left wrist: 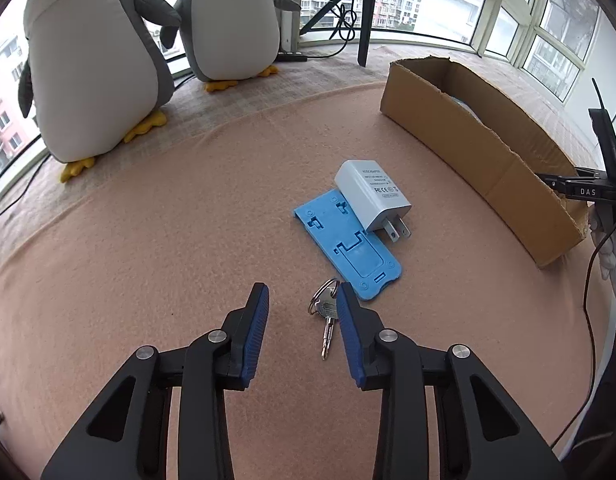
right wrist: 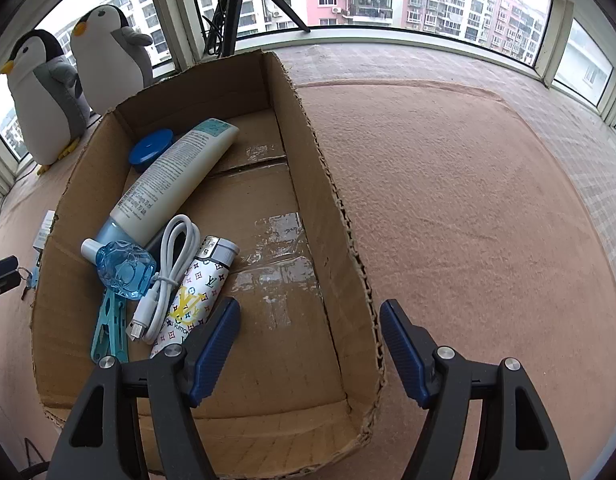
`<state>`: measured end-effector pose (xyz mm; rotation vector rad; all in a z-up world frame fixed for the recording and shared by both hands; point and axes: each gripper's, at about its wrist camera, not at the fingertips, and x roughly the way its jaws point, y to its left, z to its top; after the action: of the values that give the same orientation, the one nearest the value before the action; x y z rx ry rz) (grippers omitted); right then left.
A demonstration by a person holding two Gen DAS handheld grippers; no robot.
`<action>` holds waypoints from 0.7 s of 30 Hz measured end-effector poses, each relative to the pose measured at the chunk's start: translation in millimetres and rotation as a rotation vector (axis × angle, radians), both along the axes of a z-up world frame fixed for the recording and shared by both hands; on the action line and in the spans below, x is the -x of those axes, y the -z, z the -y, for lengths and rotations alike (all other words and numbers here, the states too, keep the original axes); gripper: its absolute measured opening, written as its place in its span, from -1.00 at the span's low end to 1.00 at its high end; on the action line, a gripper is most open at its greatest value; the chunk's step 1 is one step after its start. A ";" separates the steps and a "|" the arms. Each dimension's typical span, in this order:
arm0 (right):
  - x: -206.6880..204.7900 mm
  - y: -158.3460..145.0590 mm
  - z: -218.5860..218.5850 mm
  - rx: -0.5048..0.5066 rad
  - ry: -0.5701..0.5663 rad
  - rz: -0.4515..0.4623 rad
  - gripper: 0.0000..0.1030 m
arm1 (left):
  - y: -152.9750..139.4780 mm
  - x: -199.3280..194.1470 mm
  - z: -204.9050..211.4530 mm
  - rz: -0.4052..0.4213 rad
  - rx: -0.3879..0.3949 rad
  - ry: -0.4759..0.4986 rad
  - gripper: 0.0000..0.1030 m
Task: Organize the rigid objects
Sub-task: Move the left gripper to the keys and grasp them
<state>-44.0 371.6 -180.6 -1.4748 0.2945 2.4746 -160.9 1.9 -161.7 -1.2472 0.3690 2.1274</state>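
A: The left tool [left wrist: 301, 300] is low over the pink blanket [left wrist: 147, 240], its jaws partly apart with nothing clamped. The keys [left wrist: 326, 312] lie on the blanket between the blue pads, hard against the right-hand one, with clear blanket between them and the left-hand one.

B: So the grip would be lopsided?

A: I'd judge so. Shift the tool a little toward the keys so the bow and ring sit midway, then drop until the pad tips brush the blanket before closing. A flat key on soft cloth is thin; squeezing from too high would likely slide over it.

B: What about the blue plastic stand [left wrist: 344, 240]?

A: Its near corner is just beside the right-hand pad tip. Keep that pad off it, or the stand may get dragged along, and with it the white charger [left wrist: 372, 196] lying partly on it.

B: And the right tool [right wrist: 310, 340]?

A: It hangs with jaws apart and empty, straddling the right wall of the cardboard box [right wrist: 336, 216]. Inside lie a tube, a white cable, a patterned lighter and other bits.

B: Where should the keys go?

A: Probably into the bare right half of the box floor, carried over the wall, not nudged against it.
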 end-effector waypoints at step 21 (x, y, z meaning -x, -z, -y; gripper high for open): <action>2.6 0.4 1.9 0.011 0.010 0.002 0.42 | 5.6 -4.8 -6.3 0.001 -0.017 0.030 -0.91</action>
<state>-46.6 369.7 -181.0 -1.4761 0.3149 2.4680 -156.2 8.3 -167.2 -1.2254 0.3660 2.1004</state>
